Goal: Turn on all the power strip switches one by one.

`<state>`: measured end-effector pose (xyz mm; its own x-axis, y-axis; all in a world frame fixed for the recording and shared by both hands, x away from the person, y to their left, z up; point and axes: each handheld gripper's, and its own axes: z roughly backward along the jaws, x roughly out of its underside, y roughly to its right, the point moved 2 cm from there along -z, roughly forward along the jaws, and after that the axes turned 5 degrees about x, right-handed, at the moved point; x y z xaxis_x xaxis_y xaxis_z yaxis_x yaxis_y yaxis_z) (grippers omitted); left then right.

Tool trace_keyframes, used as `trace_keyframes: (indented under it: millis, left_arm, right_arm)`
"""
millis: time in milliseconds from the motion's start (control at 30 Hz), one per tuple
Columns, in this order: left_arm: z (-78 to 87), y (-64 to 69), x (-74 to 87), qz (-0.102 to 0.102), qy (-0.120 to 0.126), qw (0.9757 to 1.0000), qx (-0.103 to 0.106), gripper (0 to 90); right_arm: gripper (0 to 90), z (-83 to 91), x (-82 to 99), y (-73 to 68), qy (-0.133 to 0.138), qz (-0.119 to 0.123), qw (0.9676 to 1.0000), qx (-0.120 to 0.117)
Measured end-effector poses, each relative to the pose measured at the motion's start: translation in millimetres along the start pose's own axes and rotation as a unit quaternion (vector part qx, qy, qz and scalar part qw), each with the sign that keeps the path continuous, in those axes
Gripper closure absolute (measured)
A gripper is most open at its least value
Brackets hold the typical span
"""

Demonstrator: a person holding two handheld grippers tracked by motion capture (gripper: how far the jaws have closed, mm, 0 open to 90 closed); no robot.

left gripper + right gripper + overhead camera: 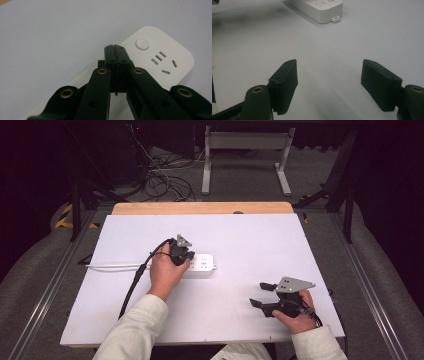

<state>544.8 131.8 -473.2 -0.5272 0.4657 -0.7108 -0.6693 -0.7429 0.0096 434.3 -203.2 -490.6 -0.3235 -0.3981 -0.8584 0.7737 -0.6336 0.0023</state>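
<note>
Floor cables (165, 182) lie beyond white tabletop (260, 240); power strip (202, 264) rests there.

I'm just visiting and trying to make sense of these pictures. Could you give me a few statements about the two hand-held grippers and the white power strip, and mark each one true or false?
1. The left gripper has its jaws pressed together above the power strip. True.
2. The right gripper is clamped on the power strip. False: its jaws stand wide apart over the bare white tabletop, away from the strip.
3. The power strip has a round button near one end. True.
4. A plug is pushed into one of the strip's sockets. False: the visible sockets are empty.
5. A white cable runs from the strip toward the table's left edge. True.
</note>
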Motion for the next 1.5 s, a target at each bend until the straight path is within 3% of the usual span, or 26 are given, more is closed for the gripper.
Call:
trace_keyframes:
  millis: [133, 333, 533, 767, 967, 1200, 1333, 1400, 1500]
  left_arm:
    - [-0.7, 2.5, -0.2, -0.001, 0.000, 1.0000, -0.009, 90.0]
    - [-0.5, 1.6, -0.4, 0.010, -0.003, 0.9999, -0.006, 90.0]
    - [-1.2, 4.7, -0.9, -0.001, -0.008, 0.9998, -0.018, 90.0]
    - [-1.6, 4.6, -2.4, 0.003, -0.015, 0.9997, -0.017, 90.0]
    - [-2.8, 8.8, -4.1, -0.018, -0.024, 0.9990, -0.034, 90.0]
    - [-2.7, 5.8, -4.9, 0.000, -0.028, 0.9994, -0.022, 90.0]
    - [-2.7, 7.9, -7.3, -0.016, -0.032, 0.9990, -0.029, 90.0]
    - [0.5, 5.6, -9.5, -0.003, -0.021, 0.9996, -0.018, 90.0]
    - [7.1, 4.5, -12.0, 0.014, 0.018, 0.9997, 0.006, 90.0]
  right_arm:
    - [30.4, -0.2, 0.1, 0.0, 0.000, 0.000, 1.0000, 0.000]
    - [30.4, -0.2, 0.1, -0.2, -0.001, 0.000, 1.0000, 0.000]
    - [30.4, 0.0, 0.0, -0.3, 0.000, 0.001, 1.0000, 0.000]
    - [30.4, -0.1, 0.1, -0.3, -0.001, 0.001, 1.0000, -0.001]
    - [30.4, 0.1, 0.0, -0.6, 0.000, 0.002, 1.0000, -0.001]
    - [30.4, -0.2, 0.1, -0.8, -0.001, 0.003, 1.0000, -0.002]
    - [30.4, -0.2, 0.1, -1.0, -0.001, 0.004, 1.0000, -0.002]
    - [30.4, -0.6, 0.2, -0.7, -0.002, 0.003, 1.0000, -0.002]
    - [30.4, -0.5, 0.2, 0.1, -0.002, 0.002, 1.0000, -0.002]
